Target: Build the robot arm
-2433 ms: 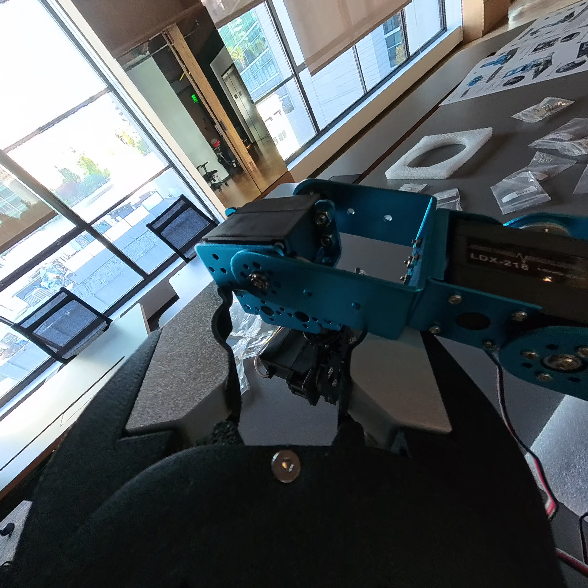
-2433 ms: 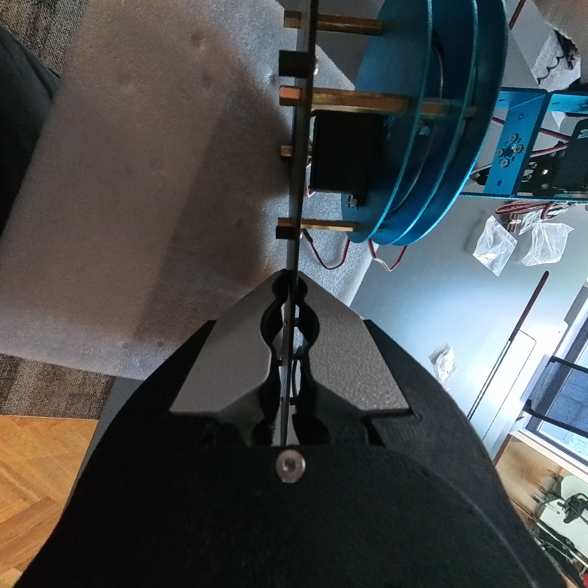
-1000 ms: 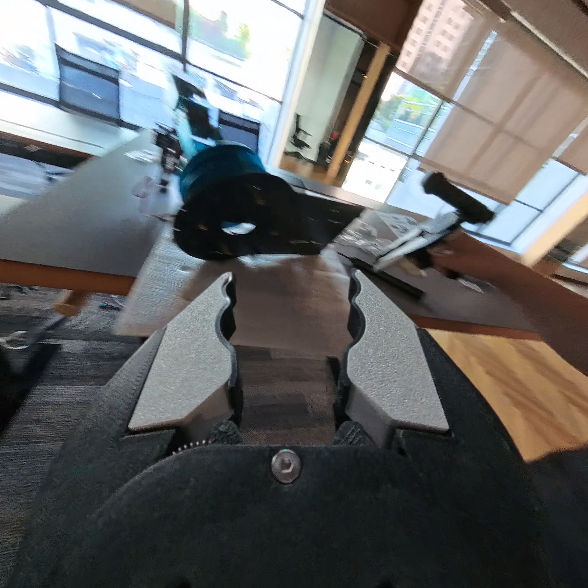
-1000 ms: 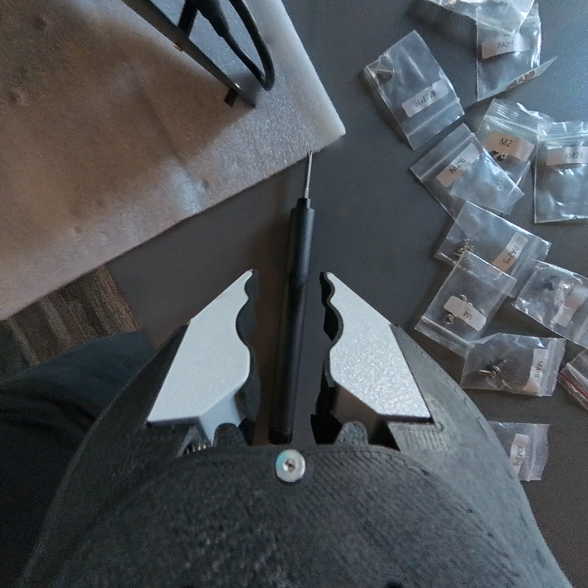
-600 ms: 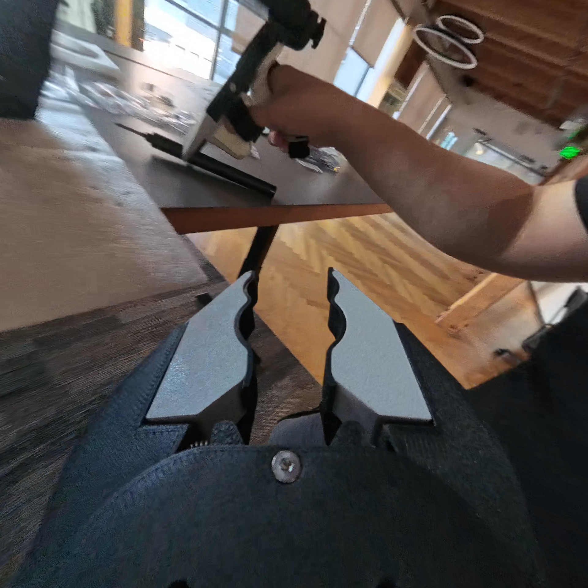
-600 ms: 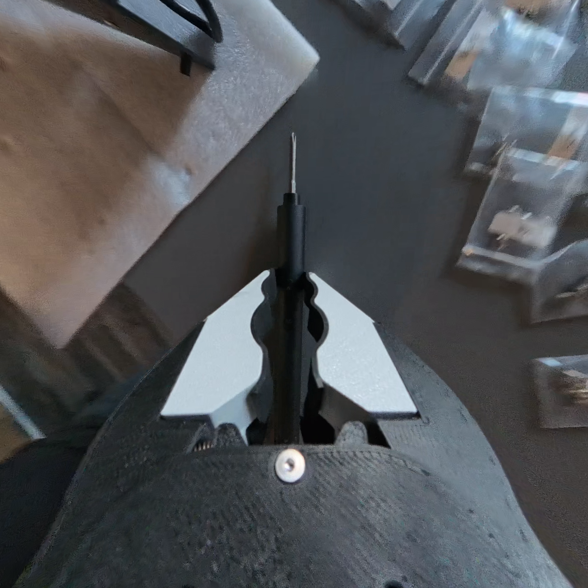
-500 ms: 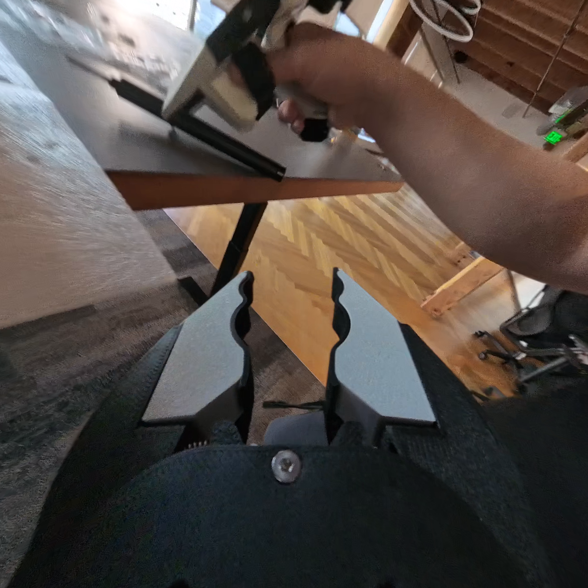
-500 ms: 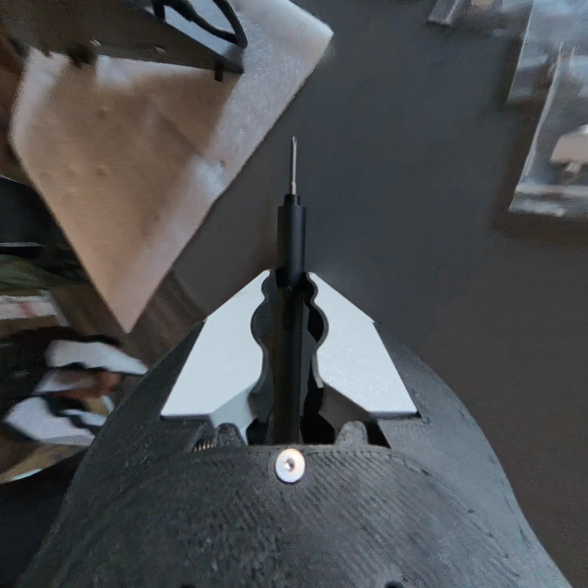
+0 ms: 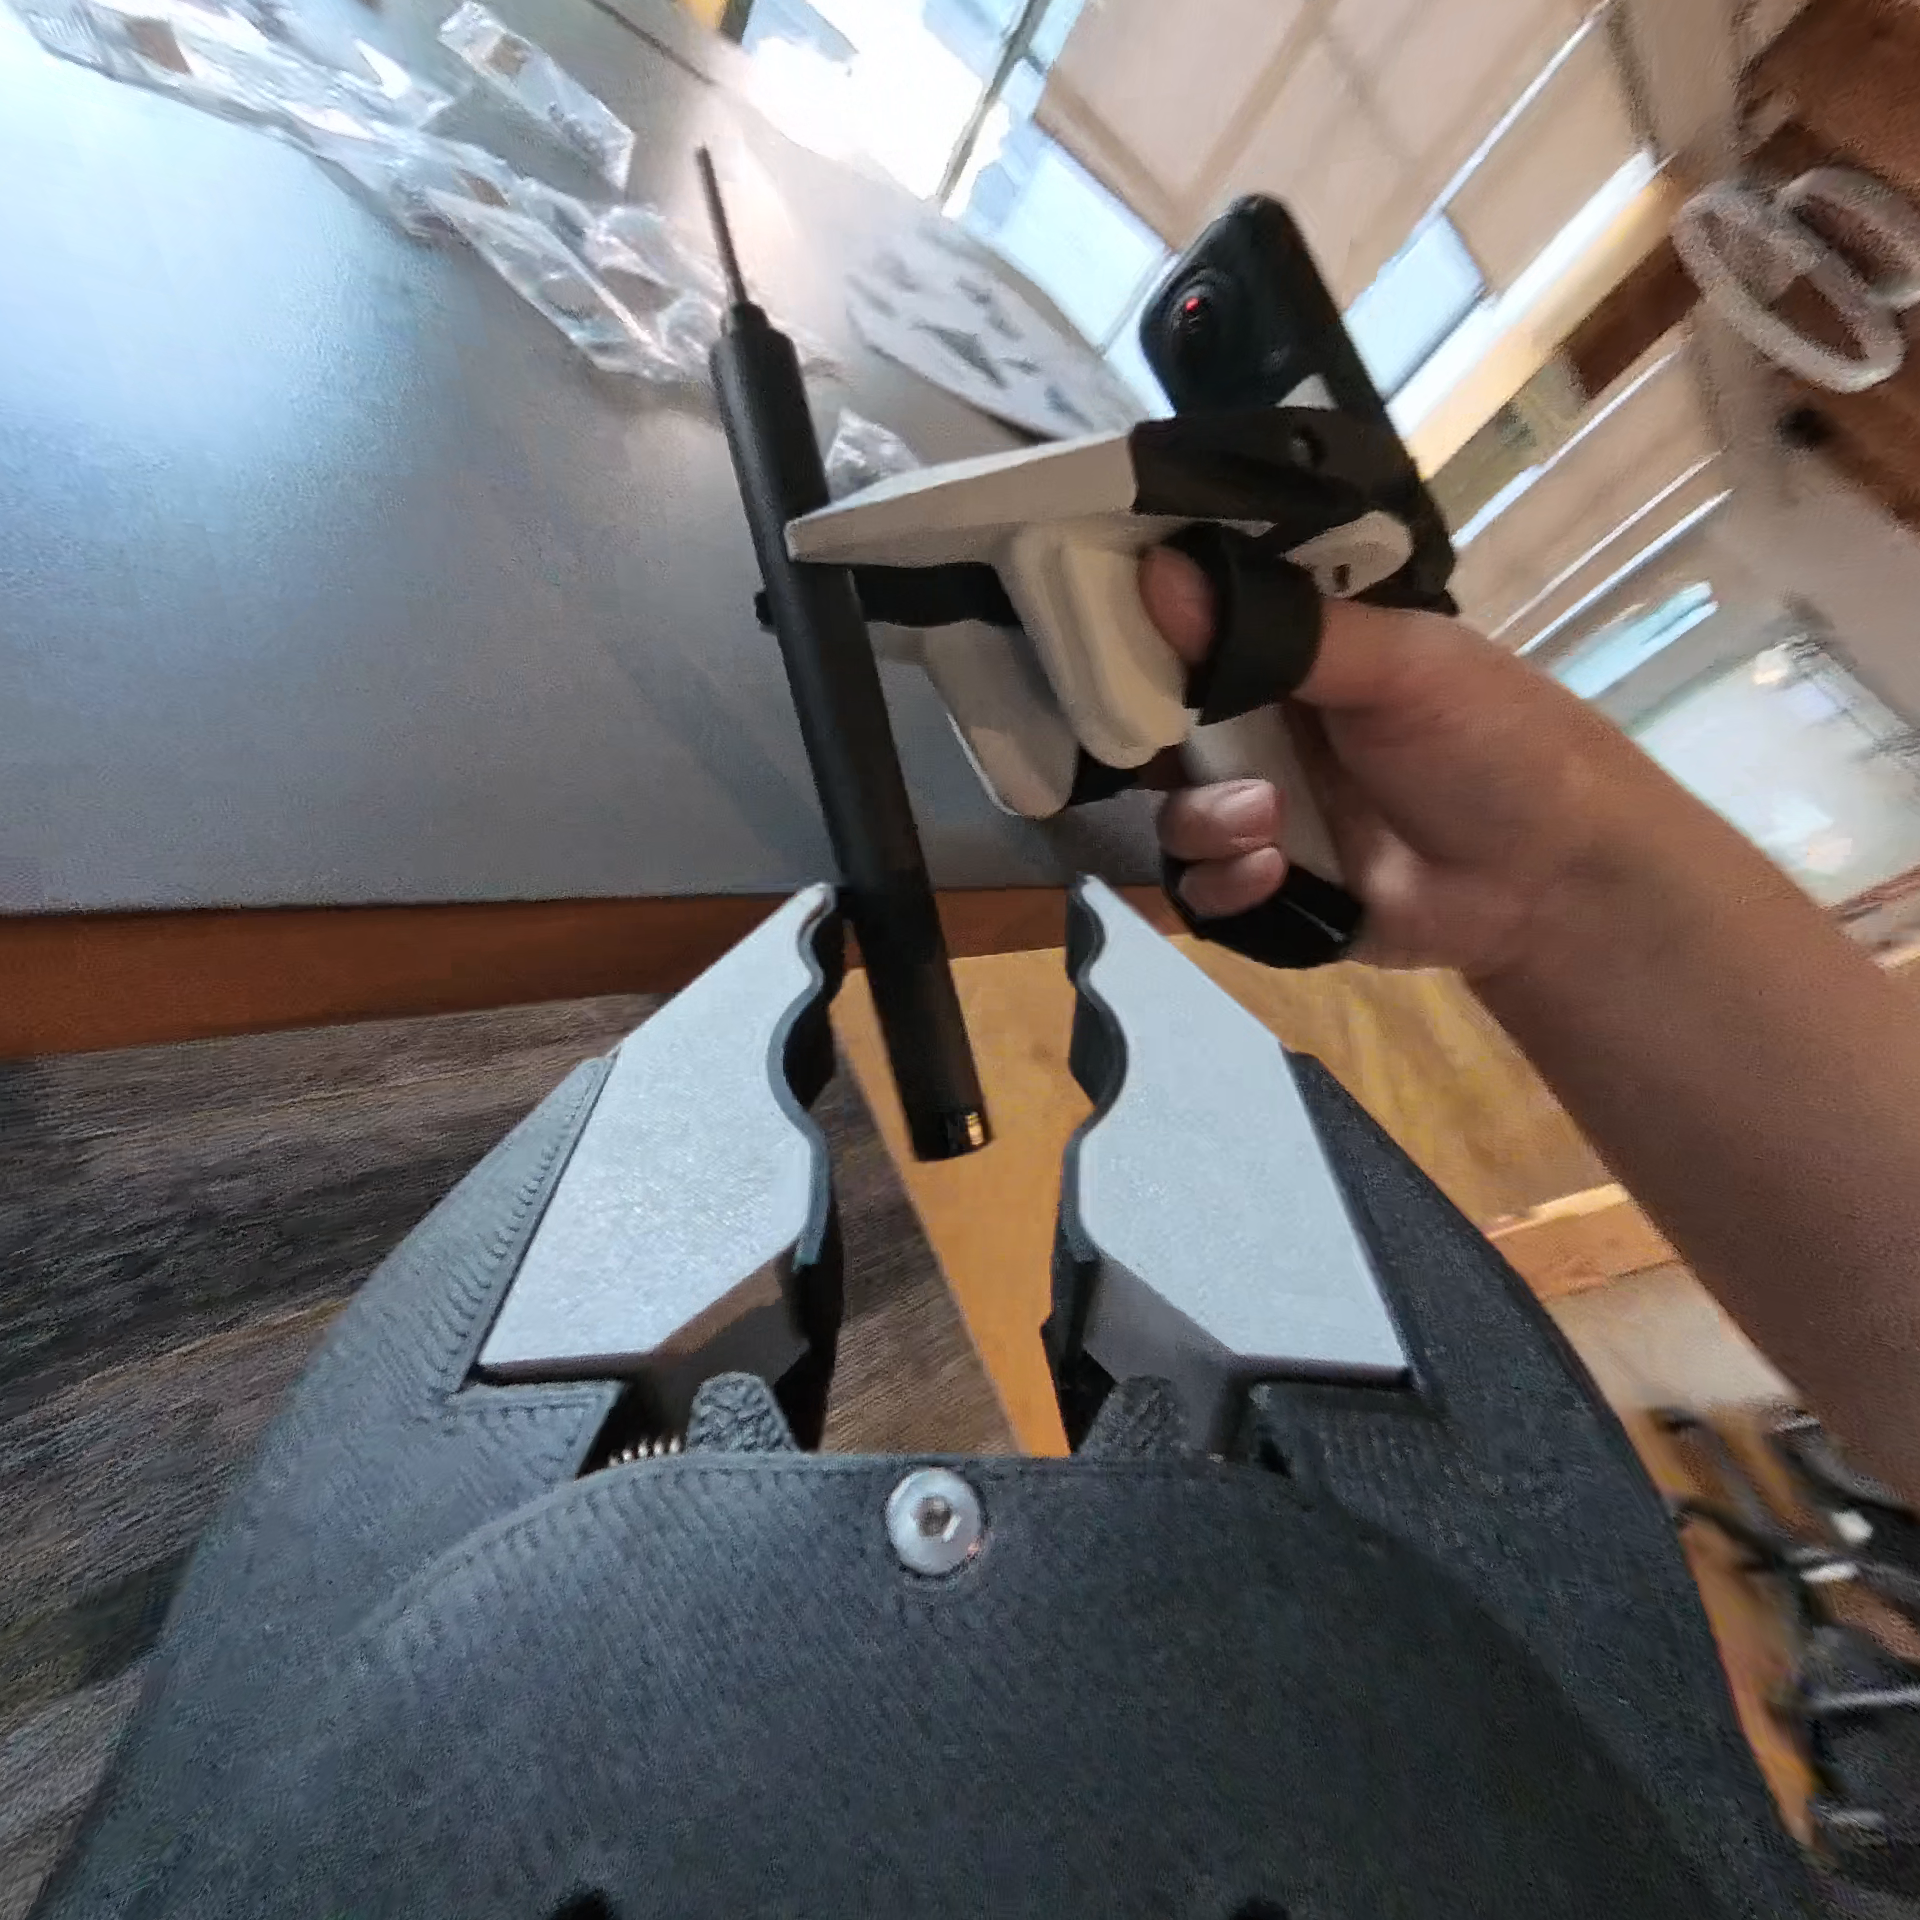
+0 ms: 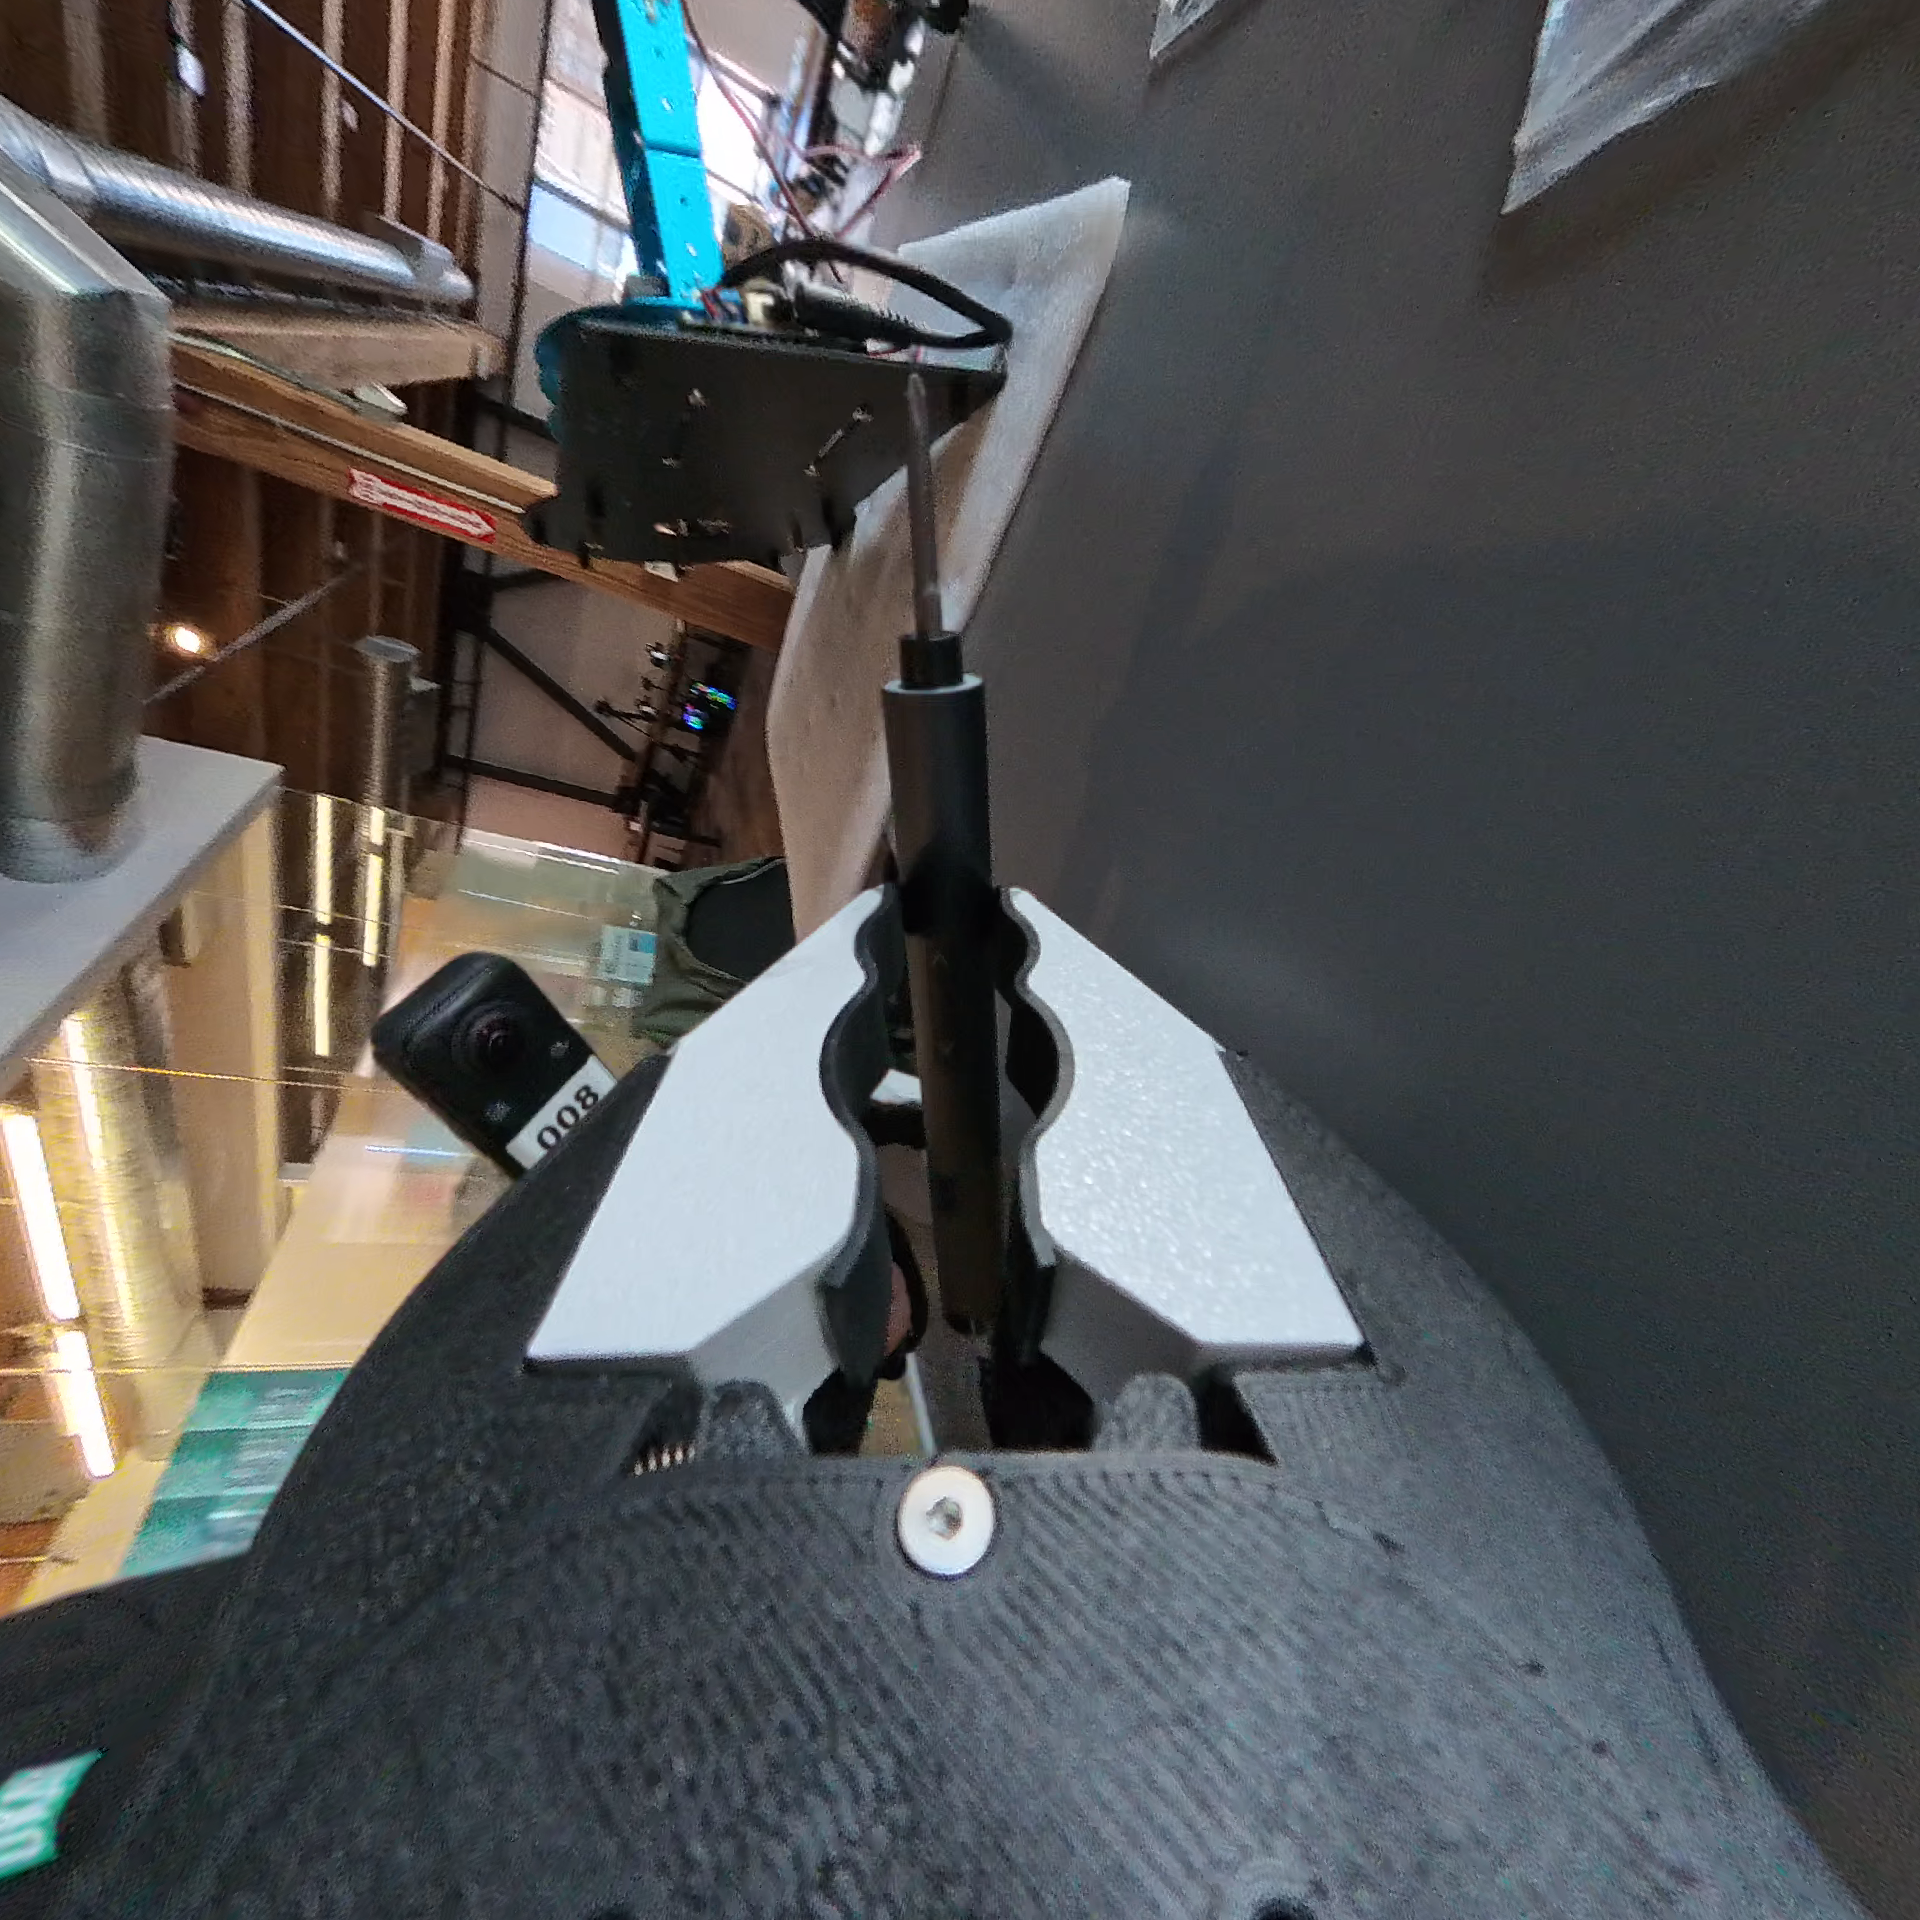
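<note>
My right gripper is shut on a black screwdriver, gripping its handle near the middle, with the thin bit pointing forward. In the left wrist view the right gripper, held by a person's hand, holds the screwdriver tilted above the table edge. My left gripper is open. The screwdriver's butt end hangs between its two fingers, close to the left finger; I cannot tell if they touch.
A blue robot arm on a black base plate stands on a white foam pad. Several small plastic bags lie on the grey table. Its wooden edge is just ahead, with carpet and wood floor below. My right fingertips sit around 6 cm from my left ones.
My left gripper let go of the blue arm and swung down to the table edge. My right gripper left the base plate, shut on the screwdriver and lifted it toward the left gripper.
</note>
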{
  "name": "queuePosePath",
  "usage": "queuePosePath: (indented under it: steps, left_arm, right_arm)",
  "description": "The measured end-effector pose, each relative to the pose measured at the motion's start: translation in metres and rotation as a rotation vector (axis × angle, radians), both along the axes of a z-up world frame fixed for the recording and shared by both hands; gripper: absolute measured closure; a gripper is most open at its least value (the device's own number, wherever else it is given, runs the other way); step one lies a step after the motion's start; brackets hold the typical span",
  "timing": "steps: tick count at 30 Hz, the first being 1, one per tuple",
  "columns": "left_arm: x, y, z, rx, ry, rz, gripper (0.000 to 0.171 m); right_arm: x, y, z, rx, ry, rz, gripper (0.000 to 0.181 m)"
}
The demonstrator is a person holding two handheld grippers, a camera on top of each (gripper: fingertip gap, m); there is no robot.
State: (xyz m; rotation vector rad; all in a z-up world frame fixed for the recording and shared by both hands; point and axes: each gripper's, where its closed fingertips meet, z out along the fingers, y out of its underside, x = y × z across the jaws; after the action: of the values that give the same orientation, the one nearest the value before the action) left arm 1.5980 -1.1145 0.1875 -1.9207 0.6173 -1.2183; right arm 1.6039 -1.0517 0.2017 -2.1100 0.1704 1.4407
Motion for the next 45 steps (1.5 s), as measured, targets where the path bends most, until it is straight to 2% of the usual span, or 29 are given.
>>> queuePosePath:
  steps: [4, 5, 7, 10, 11, 13, 14, 17, 21, 23, 25, 27, 29, 32, 36, 39, 42, 45]
  left_arm:
    - [0.014, -0.002, -0.007, 0.026, 0.195, 0.037, 0.153]
    - [0.016, -0.002, -0.005, 0.024, 0.227, 0.056, 0.15]
    - [0.015, 0.002, 0.003, 0.042, 0.287, 0.125, 0.119]
    - [0.02, 0.003, 0.023, 0.108, 0.319, 0.163, 0.119]
    - [0.022, 0.003, 0.025, 0.116, 0.338, 0.16, 0.124]
    - [0.028, -0.003, 0.028, 0.105, 0.356, 0.107, 0.158]
    - [0.029, -0.005, 0.031, 0.093, 0.351, 0.102, 0.158]
    - [0.025, -0.013, 0.046, 0.064, 0.3, 0.109, 0.158]
    - [0.016, -0.031, 0.07, 0.047, 0.198, 0.107, 0.159]
    - [0.014, -0.05, 0.089, 0.024, 0.053, 0.053, 0.159]
    - [0.007, -0.073, 0.111, -0.049, -0.16, -0.03, 0.159]
    - [-0.011, -0.086, 0.12, -0.129, -0.313, -0.048, 0.159]
    - [-0.029, -0.095, 0.118, -0.174, -0.369, -0.048, 0.159]
    - [-0.054, -0.099, 0.108, -0.201, -0.395, -0.002, 0.159]
    - [-0.085, -0.096, 0.096, -0.249, -0.478, 0.047, 0.159]
    - [-0.108, -0.09, 0.085, -0.279, -0.53, 0.078, 0.159]
    - [-0.129, -0.08, 0.071, -0.275, -0.5, 0.106, 0.16]
    - [-0.146, -0.07, 0.065, -0.292, -0.521, 0.073, 0.16]
  right_arm:
    - [0.011, -0.003, 0.008, -0.027, 0.064, -0.012, 0.166]
    - [0.014, -0.003, 0.011, -0.028, 0.071, -0.015, 0.166]
    - [0.016, -0.006, 0.024, -0.019, 0.106, -0.02, 0.166]
    - [0.015, -0.015, 0.05, 0.019, 0.141, -0.01, 0.166]
    - [0.014, -0.018, 0.059, 0.038, 0.151, 0.0, 0.166]
    - [0.014, -0.025, 0.073, 0.072, 0.148, 0.008, 0.166]
    - [0.015, -0.028, 0.078, 0.102, 0.129, 0.016, 0.166]
    - [0.011, -0.036, 0.092, 0.193, 0.123, 0.07, 0.166]
    - [-0.009, -0.057, 0.122, 0.353, 0.365, 0.223, 0.166]
    - [-0.016, -0.074, 0.139, 0.435, 0.508, 0.303, 0.166]
    - [-0.025, -0.092, 0.149, 0.47, 0.614, 0.379, 0.166]
    - [-0.04, -0.105, 0.149, 0.456, 0.64, 0.44, 0.163]
    - [-0.058, -0.115, 0.144, 0.437, 0.626, 0.494, 0.163]
    - [-0.086, -0.12, 0.131, 0.41, 0.587, 0.54, 0.164]
    - [-0.121, -0.119, 0.119, 0.344, 0.575, 0.571, 0.154]
    - [-0.147, -0.113, 0.103, 0.314, 0.499, 0.556, 0.157]
    - [-0.171, -0.103, 0.087, 0.285, 0.404, 0.536, 0.163]
    - [-0.189, -0.091, 0.081, 0.286, 0.375, 0.51, 0.166]
